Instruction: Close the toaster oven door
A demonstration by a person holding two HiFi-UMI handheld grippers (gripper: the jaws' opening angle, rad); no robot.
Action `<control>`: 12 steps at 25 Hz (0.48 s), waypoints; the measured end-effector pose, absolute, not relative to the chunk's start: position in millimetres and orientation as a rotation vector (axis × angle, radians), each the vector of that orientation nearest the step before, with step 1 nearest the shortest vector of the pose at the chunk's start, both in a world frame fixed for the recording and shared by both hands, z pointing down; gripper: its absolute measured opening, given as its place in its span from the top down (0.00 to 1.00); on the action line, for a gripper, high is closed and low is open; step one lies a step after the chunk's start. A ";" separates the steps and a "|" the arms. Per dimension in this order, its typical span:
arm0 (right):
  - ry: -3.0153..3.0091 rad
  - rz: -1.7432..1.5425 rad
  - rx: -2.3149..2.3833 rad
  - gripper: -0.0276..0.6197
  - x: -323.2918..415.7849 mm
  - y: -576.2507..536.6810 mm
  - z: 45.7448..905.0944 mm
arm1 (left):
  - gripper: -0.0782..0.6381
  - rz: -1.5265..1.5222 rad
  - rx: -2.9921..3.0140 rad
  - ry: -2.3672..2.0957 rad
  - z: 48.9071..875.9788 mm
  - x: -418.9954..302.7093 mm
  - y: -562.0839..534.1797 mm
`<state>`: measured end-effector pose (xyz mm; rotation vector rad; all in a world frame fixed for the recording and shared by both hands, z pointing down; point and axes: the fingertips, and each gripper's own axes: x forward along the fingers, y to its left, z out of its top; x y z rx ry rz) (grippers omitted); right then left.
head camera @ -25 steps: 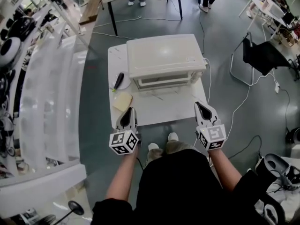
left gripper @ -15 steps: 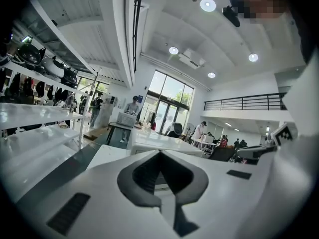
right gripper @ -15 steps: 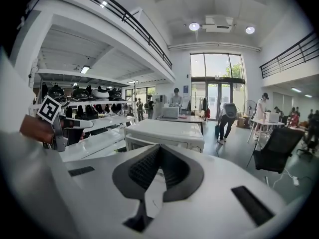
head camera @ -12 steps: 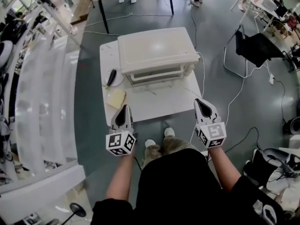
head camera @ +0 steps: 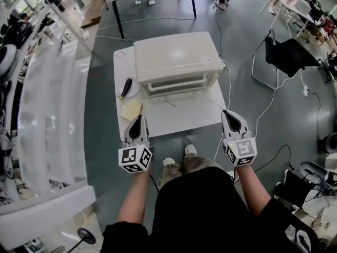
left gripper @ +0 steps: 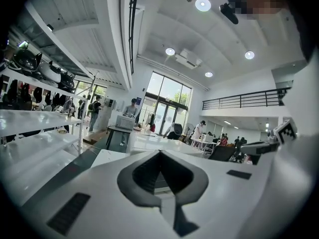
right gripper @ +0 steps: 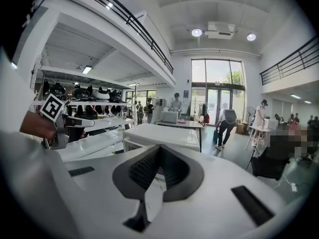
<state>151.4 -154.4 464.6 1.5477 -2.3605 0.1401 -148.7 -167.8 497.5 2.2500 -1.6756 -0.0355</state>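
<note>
I saw bright, even light from ceiling lamps (left gripper: pixel 203 4) and tall windows (right gripper: pixel 214 86); the toaster oven (head camera: pixel 176 51) top glared, and the edges curved.

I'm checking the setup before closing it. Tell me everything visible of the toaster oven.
The toaster oven is a cream-white box with a glossy flat top. It stands upright at the far end of the small white table, with its front toward the person. The front shows a windowed panel, but whether the door is open I cannot tell. Nothing lies on top of it.
</note>
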 end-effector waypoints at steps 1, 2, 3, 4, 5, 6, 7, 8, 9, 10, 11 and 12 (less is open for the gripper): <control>-2.362 0.144 1.552 0.92 151.9 -155.4 463.8 | 0.87 -0.034 2.250 -1.680 496.2 -149.3 -167.9; -2.364 0.148 1.555 0.92 152.6 -156.6 463.5 | 0.87 -0.033 2.249 -1.684 495.4 -149.6 -168.0; -2.366 0.153 1.558 0.92 153.4 -157.8 463.2 | 0.87 -0.033 2.247 -1.687 494.9 -149.7 -168.1; -2.371 0.157 1.561 0.92 154.3 -159.0 462.8 | 0.87 -0.032 2.245 -1.690 494.7 -149.5 -168.2; -2.380 0.158 1.565 0.92 155.2 -160.2 462.0 | 0.87 -0.032 2.243 -1.694 494.7 -149.1 -168.6; -2.389 0.154 1.567 0.92 156.1 -161.7 461.0 | 0.87 -0.033 2.243 -1.698 494.8 -148.4 -169.6; -2.398 0.149 1.568 0.92 156.9 -163.4 459.9 | 0.87 -0.033 2.243 -1.701 494.6 -147.5 -171.0; -2.403 0.144 1.567 0.92 157.8 -164.9 458.9 | 0.87 -0.034 2.244 -1.703 493.9 -146.5 -172.5; -2.406 0.142 1.566 0.92 158.7 -166.2 458.2 | 0.87 -0.033 2.244 -1.705 493.0 -145.5 -173.7; -2.406 0.142 1.563 0.92 159.8 -167.2 457.7 | 0.87 -0.033 2.244 -1.706 492.0 -144.4 -174.7; -2.406 0.143 1.562 0.92 161.0 -168.1 457.4 | 0.87 -0.033 2.242 -1.707 491.2 -143.3 -175.5; -2.404 0.144 1.560 0.92 162.3 -169.1 457.2 | 0.87 -0.034 2.240 -1.707 490.4 -142.4 -176.2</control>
